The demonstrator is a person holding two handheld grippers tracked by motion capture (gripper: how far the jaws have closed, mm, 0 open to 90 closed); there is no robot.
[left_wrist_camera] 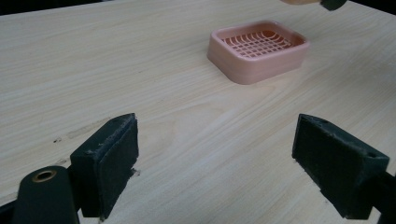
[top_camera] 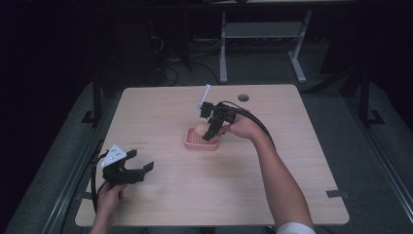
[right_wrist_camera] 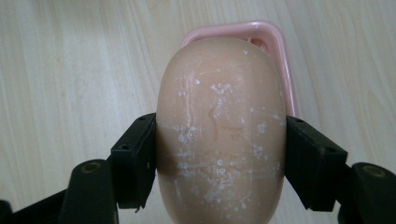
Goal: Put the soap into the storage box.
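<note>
The right gripper clamps a peach-coloured oval bar of soap above the pink plastic grid-bottomed soap dish, mostly hidden behind the bar. The left gripper gapes empty over the pale wooden table.

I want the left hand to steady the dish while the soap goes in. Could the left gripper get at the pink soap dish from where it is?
Probably yes. The left gripper has its jaws open and faces the pink soap dish across bare table. The right gripper holds the soap bar above the dish, so the near side looks freest.
</note>
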